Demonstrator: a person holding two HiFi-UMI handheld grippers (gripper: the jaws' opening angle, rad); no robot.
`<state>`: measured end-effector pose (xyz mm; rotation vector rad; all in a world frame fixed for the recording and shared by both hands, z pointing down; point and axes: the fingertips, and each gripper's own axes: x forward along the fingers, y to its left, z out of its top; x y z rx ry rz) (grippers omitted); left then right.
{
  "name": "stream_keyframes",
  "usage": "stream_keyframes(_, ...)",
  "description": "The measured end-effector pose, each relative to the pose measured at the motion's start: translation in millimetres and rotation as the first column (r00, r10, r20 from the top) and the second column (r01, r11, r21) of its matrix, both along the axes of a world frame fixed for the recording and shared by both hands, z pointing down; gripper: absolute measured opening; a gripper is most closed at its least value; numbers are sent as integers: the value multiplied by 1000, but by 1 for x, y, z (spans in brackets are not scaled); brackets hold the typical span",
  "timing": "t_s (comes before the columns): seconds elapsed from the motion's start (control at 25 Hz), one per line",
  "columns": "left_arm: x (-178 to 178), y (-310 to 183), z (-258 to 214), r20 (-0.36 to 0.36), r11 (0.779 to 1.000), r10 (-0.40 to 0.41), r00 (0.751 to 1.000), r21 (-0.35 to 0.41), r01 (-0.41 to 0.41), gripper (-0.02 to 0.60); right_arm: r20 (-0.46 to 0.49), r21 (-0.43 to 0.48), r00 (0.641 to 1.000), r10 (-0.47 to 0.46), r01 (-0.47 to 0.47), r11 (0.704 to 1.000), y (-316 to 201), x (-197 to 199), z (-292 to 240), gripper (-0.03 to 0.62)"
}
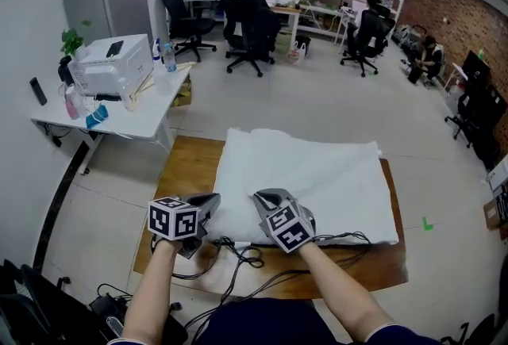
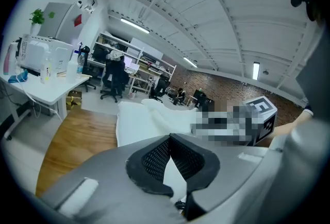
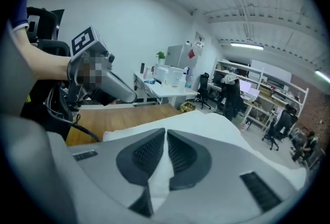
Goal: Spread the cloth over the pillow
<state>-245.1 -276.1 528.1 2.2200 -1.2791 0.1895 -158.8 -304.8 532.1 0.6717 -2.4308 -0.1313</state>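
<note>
Nipping cloth's (image 1: 317, 177) near edge: fingers (image 2: 154, 158) of left gripper (image 1: 209, 201), right gripper (image 1: 267, 197).

Wooden table (image 1: 181, 169) sat at frame centre. White desk (image 1: 147, 123) at 10 o'clock carried a printer (image 1: 111, 64) and a bottle (image 1: 168, 58); a green plant (image 1: 71, 42) stood just beside the printer. Grey cabinet (image 1: 103, 6) at 11. Black office chairs (image 1: 248, 26) at 12. Green floor mark (image 1: 428, 224) at 4. Black cables (image 1: 238, 256) trailed at 6

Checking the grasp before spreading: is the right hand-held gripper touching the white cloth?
Touching. Right gripper view: the right hand-held gripper pinches the white cloth between its pads.
</note>
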Motion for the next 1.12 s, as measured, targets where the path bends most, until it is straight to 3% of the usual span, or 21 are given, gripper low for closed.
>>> stream_keyframes(0.28,11,-9,1,4,1000,23,1000,-7,-23,2,159,-1,979,129,-130,991,-37,39,-40,17)
stream_keyframes(0.52,42,-20,2,4,997,75,997,-20,-75,2,258,16,922,290,-304,953,-81,108,-77,17)
stream_keyframes(0.84,84,-34,-1,22,988,147,989,-42,-146,2,336,-40,792,510,-529,848,-122,230,-82,15)
stream_keyframes(1.12,131,-50,5,61,976,209,976,-81,-204,2,319,-112,683,657,-661,742,-134,323,-45,15)
